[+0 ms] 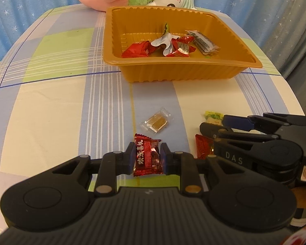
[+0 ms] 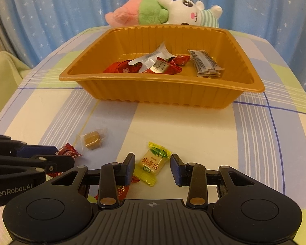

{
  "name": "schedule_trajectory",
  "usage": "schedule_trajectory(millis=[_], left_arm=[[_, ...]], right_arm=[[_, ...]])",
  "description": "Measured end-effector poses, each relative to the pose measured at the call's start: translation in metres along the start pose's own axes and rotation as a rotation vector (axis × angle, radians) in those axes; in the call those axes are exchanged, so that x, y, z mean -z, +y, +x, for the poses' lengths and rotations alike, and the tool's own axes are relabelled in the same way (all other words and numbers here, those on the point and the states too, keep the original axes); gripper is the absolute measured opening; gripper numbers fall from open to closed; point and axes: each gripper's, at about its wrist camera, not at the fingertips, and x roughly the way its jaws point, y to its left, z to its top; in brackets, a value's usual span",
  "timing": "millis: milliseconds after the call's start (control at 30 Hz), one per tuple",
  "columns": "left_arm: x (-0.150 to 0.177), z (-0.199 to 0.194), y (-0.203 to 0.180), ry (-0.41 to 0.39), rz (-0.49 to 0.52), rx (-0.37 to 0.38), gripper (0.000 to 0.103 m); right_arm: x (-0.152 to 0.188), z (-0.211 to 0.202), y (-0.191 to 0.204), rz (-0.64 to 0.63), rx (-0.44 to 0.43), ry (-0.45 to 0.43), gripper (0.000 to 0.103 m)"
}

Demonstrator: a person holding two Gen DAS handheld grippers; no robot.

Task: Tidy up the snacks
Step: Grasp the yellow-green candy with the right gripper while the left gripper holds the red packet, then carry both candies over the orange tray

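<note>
My left gripper (image 1: 148, 146) is shut on a red foil candy (image 1: 146, 159) with gold characters, low over the checked tablecloth. In the right wrist view that gripper (image 2: 64, 155) enters from the left with the red candy (image 2: 68, 152) at its tips. My right gripper (image 2: 152, 163) stands open, and a yellow candy (image 2: 153, 163) lies on the cloth between its fingers. A brown candy in clear wrap (image 1: 156, 121) lies loose between the grippers and the tray. A second red candy (image 1: 203, 146) lies beneath the right gripper (image 1: 214, 122). The orange tray (image 1: 173, 62) holds several wrapped snacks.
A pink, green and white plush toy (image 2: 163, 10) lies behind the tray (image 2: 163, 94) at the table's far edge. A blue star-print curtain (image 2: 51, 10) hangs behind it. A pale green cushion (image 2: 2, 71) shows at the left. The table (image 1: 51, 106) drops off on the right.
</note>
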Motion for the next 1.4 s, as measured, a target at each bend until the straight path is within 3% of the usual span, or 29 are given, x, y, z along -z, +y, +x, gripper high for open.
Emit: schedule_trajectory(millis=[100, 133, 433, 867, 1400], left_arm=[[-0.001, -0.001, 0.0, -0.004, 0.002, 0.002, 0.023], [-0.001, -0.001, 0.0, -0.005, 0.002, 0.002, 0.023], [-0.004, -0.006, -0.001, -0.014, 0.005, 0.005, 0.023], [-0.028, -0.029, -0.006, -0.081, 0.018, 0.025, 0.023], [-0.091, -0.031, -0.008, -0.175, 0.028, 0.054, 0.023]], right_arm=[[0.001, -0.001, -0.001, -0.012, -0.022, 0.002, 0.033], [0.002, -0.002, -0.001, -0.013, -0.036, 0.006, 0.025], [0.003, -0.011, -0.014, 0.01, -0.069, 0.006, 0.023], [-0.018, -0.046, -0.047, 0.1, -0.102, -0.071, 0.023], [-0.068, -0.067, -0.082, 0.167, -0.115, -0.182, 0.023]])
